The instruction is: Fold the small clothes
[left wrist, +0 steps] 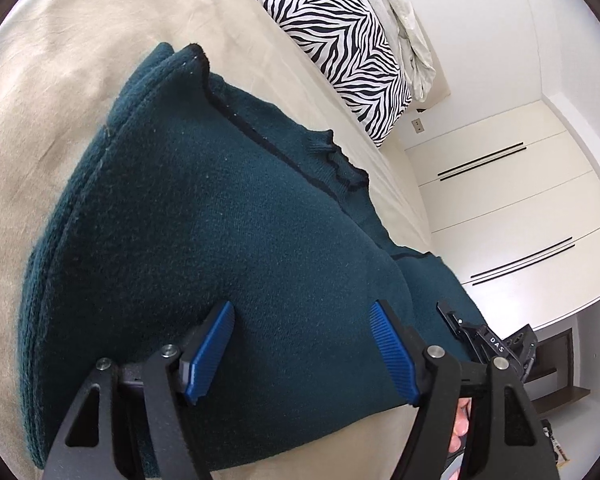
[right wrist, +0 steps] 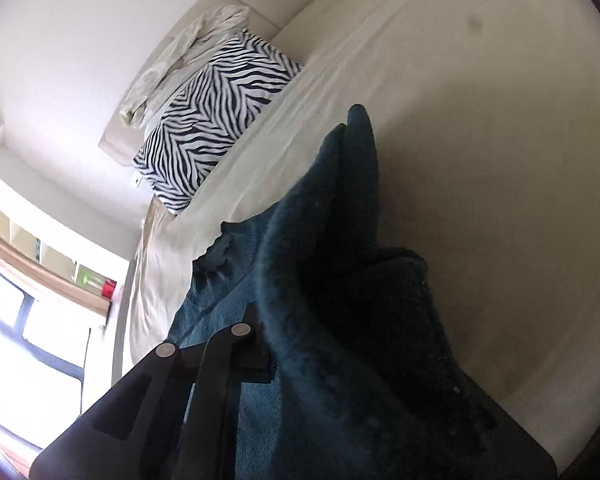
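A beige bed (left wrist: pixel 52 92) carries a dark teal sweater (left wrist: pixel 204 216), folded in layers across the sheet, with a zebra-print pillow (left wrist: pixel 340 48) at the far end. My left gripper (left wrist: pixel 302 354) hovers just above the sweater, blue pads (left wrist: pixel 210 354) spread wide apart and holding nothing. My right gripper (right wrist: pixel 300 344) is buried under a raised fold of the knit, so I cannot tell how its jaws stand.
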A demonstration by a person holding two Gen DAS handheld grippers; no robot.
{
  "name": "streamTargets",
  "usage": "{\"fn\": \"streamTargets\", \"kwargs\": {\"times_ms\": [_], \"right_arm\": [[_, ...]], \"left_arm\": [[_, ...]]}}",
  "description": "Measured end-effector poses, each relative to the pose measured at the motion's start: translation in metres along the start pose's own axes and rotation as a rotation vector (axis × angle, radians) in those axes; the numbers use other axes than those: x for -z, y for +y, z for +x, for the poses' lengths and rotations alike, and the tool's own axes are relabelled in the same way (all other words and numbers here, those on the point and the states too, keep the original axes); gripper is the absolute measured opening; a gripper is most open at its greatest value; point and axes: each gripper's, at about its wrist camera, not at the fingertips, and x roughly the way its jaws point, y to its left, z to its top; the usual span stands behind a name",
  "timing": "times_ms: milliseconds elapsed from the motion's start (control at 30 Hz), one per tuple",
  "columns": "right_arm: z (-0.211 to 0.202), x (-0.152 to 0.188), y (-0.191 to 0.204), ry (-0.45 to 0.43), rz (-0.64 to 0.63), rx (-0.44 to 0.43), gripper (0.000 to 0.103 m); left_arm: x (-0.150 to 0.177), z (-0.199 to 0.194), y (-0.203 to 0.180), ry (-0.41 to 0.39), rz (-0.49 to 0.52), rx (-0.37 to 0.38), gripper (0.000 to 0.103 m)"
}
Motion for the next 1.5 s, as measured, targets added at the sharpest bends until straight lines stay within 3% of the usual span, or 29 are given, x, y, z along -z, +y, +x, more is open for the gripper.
{"fn": "streamTargets", "kwargs": {"times_ms": [67,167,233,300,367,533,633,700,800,967,1100,1267,1400,1500], "right_arm": [[0.001,0.018,0.057,0.014,-0.232,0.015,0.011],[0.018,0.076,0.131,0.076,-0.592,0.034,0.011],[0.043,0.122,0.157,0.157,-0.786,0.068,0.011],[0.065,0.161,0.166,0.220,-0.912,0.102,0.011],[0.070,0.186,0.171,0.178,-1.009,0.151,0.011],[0.065,0.189,0.168,0.148,-1.031,0.142,0.014],[0.056,0.201,0.173,0.132,-1.121,0.147,0.016],[0.043,0.214,0.173,0.109,-1.189,0.149,0.017],[0.025,0.231,0.167,0.062,-1.275,0.148,0.017],[0.007,0.251,0.169,-0.022,-1.407,0.148,0.013],[-0.003,0.269,0.180,-0.082,-1.501,0.106,0.009],[0.007,0.280,0.198,-0.077,-1.569,0.038,0.009],[0.021,0.286,0.206,-0.036,-1.586,-0.011,0.009],[0.037,0.295,0.204,0.026,-1.618,-0.023,0.009]], "left_arm": [[-0.004,-0.006,-0.001,-0.013,-0.020,0.031,0.074],[-0.010,-0.011,-0.002,-0.017,-0.061,0.110,0.078],[-0.013,-0.013,0.000,-0.010,-0.098,0.177,0.085],[-0.016,-0.014,0.003,-0.007,-0.122,0.175,0.092],[-0.018,-0.012,0.007,-0.001,-0.126,0.165,0.092],[-0.026,0.005,0.009,0.035,-0.159,0.148,0.088],[-0.036,0.020,0.005,0.090,-0.155,0.103,0.061],[-0.040,0.025,0.004,0.122,-0.124,0.065,0.037],[-0.043,0.028,0.004,0.147,-0.092,0.020,0.016],[-0.054,0.020,0.002,0.159,-0.036,0.007,0.015],[-0.075,0.001,-0.016,0.151,0.087,-0.027,0.014],[-0.097,-0.014,-0.022,0.164,0.200,-0.117,0.014],[-0.104,-0.020,0.008,0.178,0.184,-0.164,0.014],[-0.099,-0.019,0.040,0.192,0.124,-0.147,0.014]]}}
